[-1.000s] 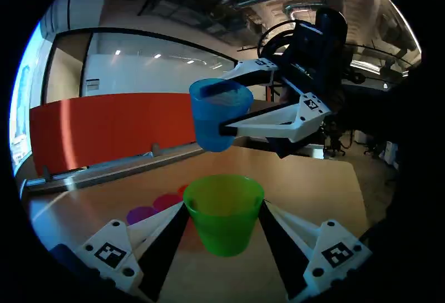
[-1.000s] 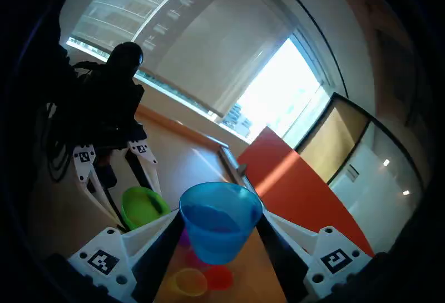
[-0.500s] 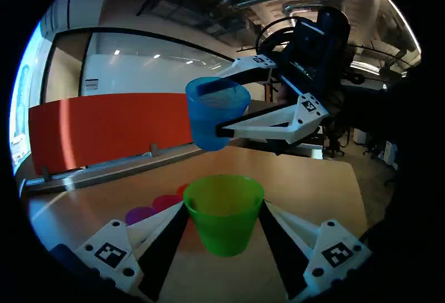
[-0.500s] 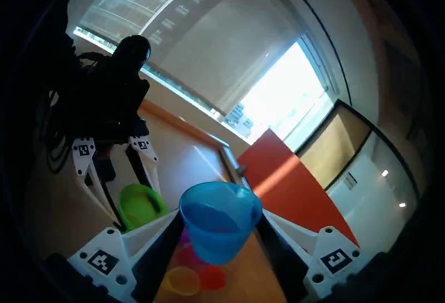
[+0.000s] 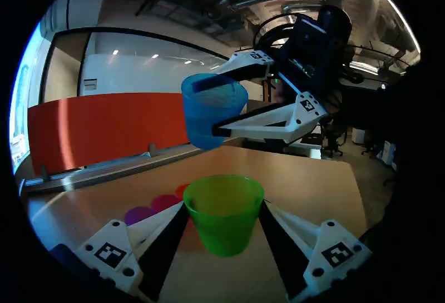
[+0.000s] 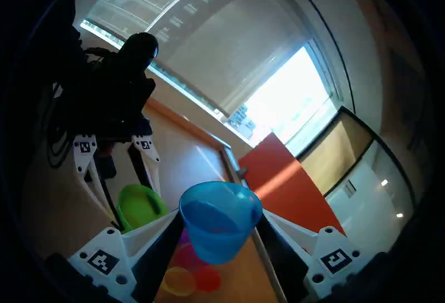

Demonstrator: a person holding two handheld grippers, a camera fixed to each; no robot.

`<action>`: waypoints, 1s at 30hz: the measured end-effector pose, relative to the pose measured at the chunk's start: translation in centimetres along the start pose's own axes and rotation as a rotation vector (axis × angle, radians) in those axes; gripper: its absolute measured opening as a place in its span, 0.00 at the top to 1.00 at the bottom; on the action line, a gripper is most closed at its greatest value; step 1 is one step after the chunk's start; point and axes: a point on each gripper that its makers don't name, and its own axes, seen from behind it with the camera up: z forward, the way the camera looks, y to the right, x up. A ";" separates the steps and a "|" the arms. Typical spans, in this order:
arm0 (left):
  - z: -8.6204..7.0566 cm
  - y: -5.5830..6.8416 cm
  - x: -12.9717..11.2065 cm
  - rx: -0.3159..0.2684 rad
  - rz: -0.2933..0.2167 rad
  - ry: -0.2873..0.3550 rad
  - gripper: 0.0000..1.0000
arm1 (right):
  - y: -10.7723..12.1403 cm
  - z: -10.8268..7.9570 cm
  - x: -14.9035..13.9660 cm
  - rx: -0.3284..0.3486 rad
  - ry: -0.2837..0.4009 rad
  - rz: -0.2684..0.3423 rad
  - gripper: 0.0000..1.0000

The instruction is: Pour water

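In the left gripper view my left gripper (image 5: 223, 214) is shut on a green cup (image 5: 223, 213), held upright above the wooden table (image 5: 311, 180). Above and behind it, my right gripper (image 5: 213, 103) holds a blue cup (image 5: 210, 109), tilted toward the left. In the right gripper view the blue cup (image 6: 219, 219) sits between my right gripper's (image 6: 219, 222) fingers, with water inside. The green cup (image 6: 138, 205) shows lower left there, held by the left gripper (image 6: 125, 192) with a dark hand behind it.
Flat coloured discs lie on the table: purple (image 5: 139, 214) and pink (image 5: 167, 202) by the green cup, yellow (image 6: 179, 281) and red (image 6: 207, 278) under the blue cup. An orange partition (image 5: 111, 128) runs along the table's far edge. A bright window (image 6: 283, 97) lies beyond.
The right gripper with the blue cup has drifted left and slightly up and tilted a bit more. The green cup has stayed still.
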 end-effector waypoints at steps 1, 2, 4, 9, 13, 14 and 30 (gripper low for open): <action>0.0 0.0 0.0 0.000 0.000 0.000 0.14 | 0.0 0.0 0.0 0.000 0.001 -0.003 0.10; 0.0 0.0 0.0 0.000 -0.001 0.000 0.14 | 0.0 0.1 0.1 0.001 0.001 -0.007 0.10; 0.0 0.0 -0.1 -0.001 -0.001 0.000 0.14 | 0.1 0.1 0.2 0.001 0.002 -0.017 0.10; 0.0 0.1 -0.1 -0.001 0.006 -0.002 0.15 | 0.2 0.2 0.2 0.000 -0.002 -0.044 0.10; 0.0 0.2 0.0 -0.003 0.009 0.000 0.14 | 0.3 0.2 0.4 -0.003 -0.003 -0.062 0.10; 0.0 0.2 0.0 -0.003 0.009 0.000 0.14 | 0.4 0.2 0.4 -0.004 -0.002 -0.067 0.10; 0.0 0.3 0.3 -0.004 0.013 0.006 0.15 | 0.8 0.5 0.9 -0.012 -0.010 -0.144 0.10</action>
